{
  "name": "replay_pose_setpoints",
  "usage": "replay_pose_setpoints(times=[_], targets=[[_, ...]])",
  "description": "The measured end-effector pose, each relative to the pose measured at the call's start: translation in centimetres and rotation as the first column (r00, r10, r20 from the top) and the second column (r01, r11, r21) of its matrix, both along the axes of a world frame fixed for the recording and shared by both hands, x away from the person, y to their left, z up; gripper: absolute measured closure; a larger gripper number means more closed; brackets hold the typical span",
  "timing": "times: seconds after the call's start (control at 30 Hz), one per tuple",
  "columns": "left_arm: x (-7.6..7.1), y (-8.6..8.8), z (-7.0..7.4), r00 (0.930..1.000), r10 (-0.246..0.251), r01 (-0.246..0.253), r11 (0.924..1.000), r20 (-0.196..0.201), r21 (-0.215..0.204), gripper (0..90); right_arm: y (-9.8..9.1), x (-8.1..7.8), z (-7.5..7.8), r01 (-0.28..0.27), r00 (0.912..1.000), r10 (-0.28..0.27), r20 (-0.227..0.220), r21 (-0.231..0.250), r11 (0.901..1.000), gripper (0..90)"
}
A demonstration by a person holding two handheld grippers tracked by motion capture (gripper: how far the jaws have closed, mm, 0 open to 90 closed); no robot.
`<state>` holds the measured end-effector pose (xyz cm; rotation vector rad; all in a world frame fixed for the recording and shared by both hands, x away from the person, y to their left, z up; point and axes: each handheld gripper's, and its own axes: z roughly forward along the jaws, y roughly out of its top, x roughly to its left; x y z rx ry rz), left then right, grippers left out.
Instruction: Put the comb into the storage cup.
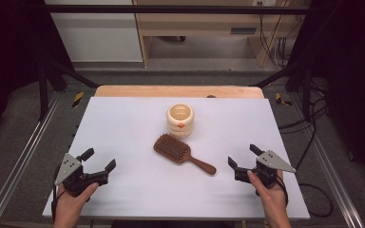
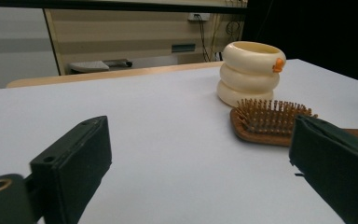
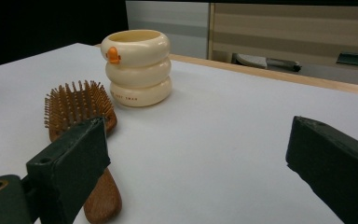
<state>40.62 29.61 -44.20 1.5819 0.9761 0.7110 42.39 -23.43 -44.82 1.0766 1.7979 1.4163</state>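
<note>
A brown wooden hairbrush [image 1: 182, 153] lies bristles up in the middle of the white table, its handle pointing toward the near right. Just behind it stands a cream ribbed cup [image 1: 180, 120] with a small orange mark on its side. My left gripper [image 1: 99, 160] rests near the front left, jaws wide apart with nothing between them. At the front right, my right gripper [image 1: 244, 156] is open and empty too, close to the brush handle's end. The left gripper view has the brush [image 2: 266, 121] and cup [image 2: 249, 72] ahead to the right. In the right gripper view the brush [image 3: 81, 126] and cup [image 3: 137, 66] sit at the left.
The white table top [image 1: 123, 128] ends in a wooden strip [image 1: 178, 91] at the far edge. Metal rails run along both sides, and cables lie on the floor at the right. Cabinets stand beyond the table.
</note>
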Motion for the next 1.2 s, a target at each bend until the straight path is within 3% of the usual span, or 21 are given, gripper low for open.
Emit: replay_pose_setpoints(times=[0.13,0.33,0.4,0.5,0.57,0.7,0.73,0.83,0.93,1.03,1.13,1.2], targets=[[0.1,-0.8,-0.1,0.9993,-0.015,0.015,0.9999,-0.033,0.001,21.0,0.1,0.1,-0.1,0.009,0.9999,-0.009,-0.010,-0.004,1.0000,5.8],[0.6,-1.6,-0.1,0.9992,-0.017,0.018,0.9995,-0.036,0.025,43.1,0.2,0.3,-0.3,0.005,0.9998,-0.005,-0.020,-0.013,0.9999,5.8],[1.2,-2.0,-0.3,0.9983,-0.022,0.024,0.9993,-0.054,0.030,47.1,0.2,0.3,-0.3,0.006,0.9998,-0.006,-0.019,-0.016,0.9999,5.8],[2.3,-2.9,-0.5,0.9961,-0.031,0.036,0.9977,-0.083,0.058,62.2,0.2,0.3,-0.2,0.003,0.9999,-0.003,-0.015,-0.007,1.0000,5.8],[3.1,-3.6,-0.6,0.9938,-0.023,0.033,0.9949,-0.108,0.095,68.4,0.3,0.7,-0.1,-0.008,0.9999,0.008,-0.010,0.000,1.0000,5.9],[4.7,-4.8,-0.7,0.9898,-0.036,0.054,0.9902,-0.137,0.129,80.6,0.7,1.5,-0.5,-0.015,0.9993,0.015,-0.034,-0.016,0.9998,6.2],[5.7,-5.6,-0.6,0.9869,-0.045,0.068,0.9876,-0.155,0.141,82.5,0.8,1.5,-0.6,-0.015,0.9990,0.014,-0.043,-0.021,0.9997,6.2],[6.8,-6.5,-0.4,0.9831,-0.062,0.089,0.9839,-0.172,0.155,87.8,0.9,1.4,-0.6,-0.022,0.9988,0.020,-0.044,-0.033,0.9992,6.3],[8.8,-8.0,-0.1,0.9756,-0.067,0.106,0.9775,-0.209,0.182,89.9,1.1,1.2,-0.4,-0.035,0.9987,0.034,-0.036,-0.035,0.9988,6.2],[9.9,-9.0,0.5,0.9749,-0.062,0.107,0.9727,-0.214,0.206,90.0,1.2,1.0,-0.3,-0.044,0.9986,0.043,-0.033,-0.031,0.9986,6.2],[10.5,-9.4,0.9,0.9746,-0.068,0.112,0.9730,-0.213,0.202,90.0,1.3,0.8,-0.2,-0.051,0.9984,0.049,-0.028,-0.042,0.9979,6.2],[11.6,-9.9,1.1,0.9685,-0.067,0.107,0.9815,-0.240,0.159,90.0,1.3,0.5,-0.2,-0.051,0.9984,0.050,-0.027,-0.041,0.9979,6.1]])
